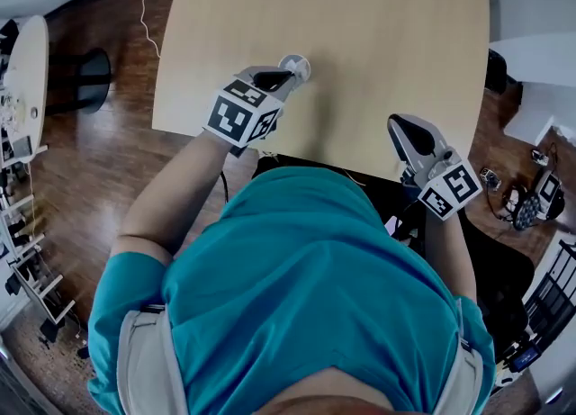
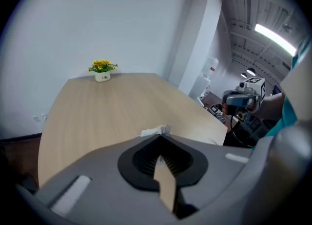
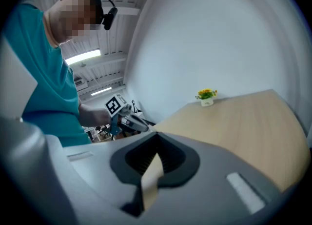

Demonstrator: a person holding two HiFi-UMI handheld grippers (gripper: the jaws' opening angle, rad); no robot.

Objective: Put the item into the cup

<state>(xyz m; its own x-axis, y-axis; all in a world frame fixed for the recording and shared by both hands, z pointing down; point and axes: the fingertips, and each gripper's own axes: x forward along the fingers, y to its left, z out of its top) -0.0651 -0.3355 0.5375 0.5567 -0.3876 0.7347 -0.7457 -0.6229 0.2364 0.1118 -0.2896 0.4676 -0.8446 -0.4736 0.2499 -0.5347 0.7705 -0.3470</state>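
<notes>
A small white round cup (image 1: 296, 66) stands on the pale wooden table (image 1: 387, 26), near its front edge. My left gripper (image 1: 288, 76) reaches over the table with its tips right at the cup, jaws shut. In the left gripper view a bit of white (image 2: 156, 131) peeks out just past the closed fingertips of the left gripper (image 2: 158, 135). Whether it is pinched or only lies behind them I cannot tell. My right gripper (image 1: 400, 125) hovers by the table's front edge to the right. Its jaws are together and nothing shows between them in the right gripper view (image 3: 155, 135).
A small white pot of yellow flowers (image 2: 102, 70) stands at the table's far end by the wall. Dark wood floor (image 1: 99, 152) lies to the left, with a cable on it. Shelving and equipment stand at both sides of the room.
</notes>
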